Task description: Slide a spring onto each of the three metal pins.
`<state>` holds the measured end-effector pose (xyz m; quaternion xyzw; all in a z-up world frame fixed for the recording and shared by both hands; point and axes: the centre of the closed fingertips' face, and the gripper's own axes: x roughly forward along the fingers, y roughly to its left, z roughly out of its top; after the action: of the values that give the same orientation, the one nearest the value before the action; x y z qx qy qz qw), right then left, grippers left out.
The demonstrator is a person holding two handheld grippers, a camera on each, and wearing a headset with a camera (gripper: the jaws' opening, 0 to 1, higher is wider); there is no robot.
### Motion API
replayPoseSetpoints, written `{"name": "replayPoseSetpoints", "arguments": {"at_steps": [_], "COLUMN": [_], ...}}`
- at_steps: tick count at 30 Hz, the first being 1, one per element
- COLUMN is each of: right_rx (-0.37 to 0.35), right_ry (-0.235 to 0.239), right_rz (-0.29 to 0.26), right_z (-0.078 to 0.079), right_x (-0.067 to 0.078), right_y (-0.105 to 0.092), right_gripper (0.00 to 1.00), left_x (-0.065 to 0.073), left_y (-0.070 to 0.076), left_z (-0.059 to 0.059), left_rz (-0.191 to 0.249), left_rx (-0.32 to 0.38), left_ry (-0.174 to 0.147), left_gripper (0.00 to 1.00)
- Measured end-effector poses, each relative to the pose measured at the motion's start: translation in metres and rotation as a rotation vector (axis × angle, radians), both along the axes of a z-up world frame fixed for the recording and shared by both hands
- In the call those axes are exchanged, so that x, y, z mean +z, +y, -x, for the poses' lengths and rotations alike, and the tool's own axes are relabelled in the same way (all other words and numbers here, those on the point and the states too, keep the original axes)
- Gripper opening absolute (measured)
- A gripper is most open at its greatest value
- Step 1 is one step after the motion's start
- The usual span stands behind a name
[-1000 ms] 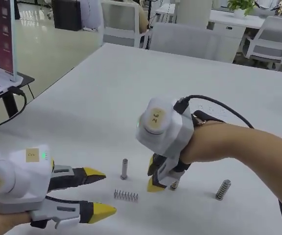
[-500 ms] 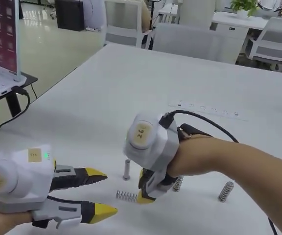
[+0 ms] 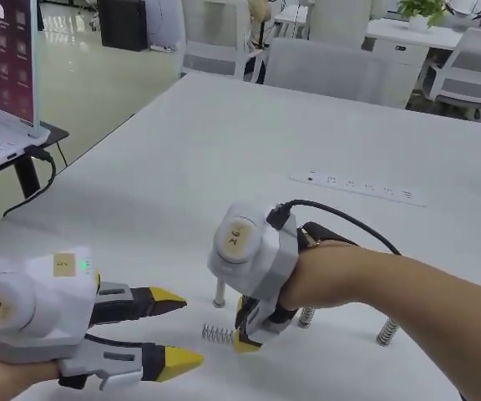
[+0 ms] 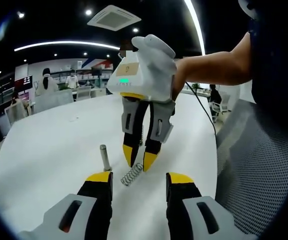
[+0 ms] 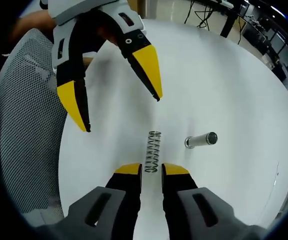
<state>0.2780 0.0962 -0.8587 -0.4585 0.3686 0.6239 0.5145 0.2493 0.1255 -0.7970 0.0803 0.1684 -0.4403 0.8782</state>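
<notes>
Right tongs point(image 5: 152, 169) shifted to loose coiled spring point(image 5: 153, 150), tips slightly apart; left tongs point(image 4: 140, 177) wide apart.

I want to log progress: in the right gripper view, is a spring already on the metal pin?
No, the metal pin is bare, and the spring lies on the table beside it, before the right tongs.

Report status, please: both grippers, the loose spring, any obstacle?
Left gripper open, empty. Right gripper open, jaws astride one end of the loose spring. One pin bare. Nothing in the way.
</notes>
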Motion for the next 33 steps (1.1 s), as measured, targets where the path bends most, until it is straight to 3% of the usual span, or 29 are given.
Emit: {"name": "replayPoseSetpoints", "arguments": {"at_steps": [16,26,33], "right_rx": [-0.003,0.01,0.024], "right_ry": [-0.017,-0.01,0.021], "right_rz": [0.005,-0.004,-0.028], "right_z": [-0.001,0.009,0.024], "right_x": [-0.002,0.012,0.03], "right_y": [-0.001,-0.006,-0.009], "right_gripper": [0.08,0.08,0.08], "left_x": [-0.003,-0.004,-0.003], "left_y": [0.001,-0.008,-0.013], "left_z": [0.0,0.002,0.003], "left_rz": [-0.007,-0.026,-0.025], "left_rx": [-0.005,-0.029,-0.047], "left_ry": [0.006,0.005,0.0], "left_gripper": [0.35,0.34,0.31]}}
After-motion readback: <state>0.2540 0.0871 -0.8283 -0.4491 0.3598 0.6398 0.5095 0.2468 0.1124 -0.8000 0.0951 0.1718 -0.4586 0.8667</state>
